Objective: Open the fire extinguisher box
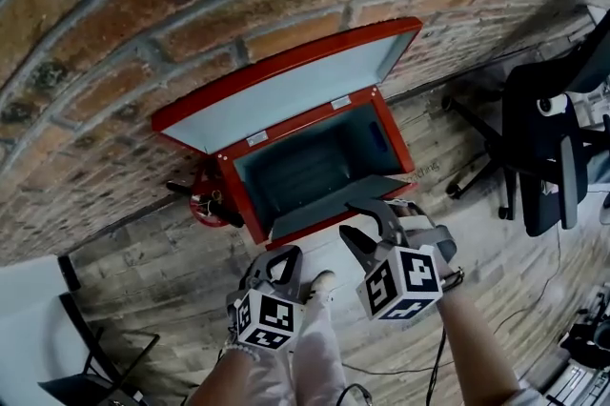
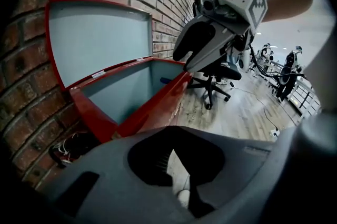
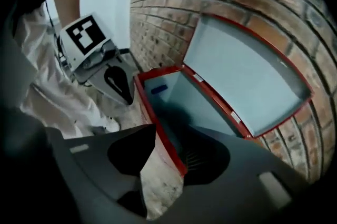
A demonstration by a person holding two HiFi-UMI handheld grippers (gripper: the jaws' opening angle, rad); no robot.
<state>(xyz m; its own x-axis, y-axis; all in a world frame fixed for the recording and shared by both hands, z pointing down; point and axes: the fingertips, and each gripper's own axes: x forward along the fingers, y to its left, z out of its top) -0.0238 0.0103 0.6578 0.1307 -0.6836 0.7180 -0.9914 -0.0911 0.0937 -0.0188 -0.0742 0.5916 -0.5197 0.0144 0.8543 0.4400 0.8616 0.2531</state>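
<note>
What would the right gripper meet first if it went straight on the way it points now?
Most likely the red front wall of the fire extinguisher box; its rim lies between the right gripper's open jaws.

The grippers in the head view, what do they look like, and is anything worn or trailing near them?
The left gripper and right gripper are grey plastic, each with two curved, dark-padded jaws and a white cube printed with black square markers. A thin dark cable runs by the right forearm. The person wears pale trousers.
</note>
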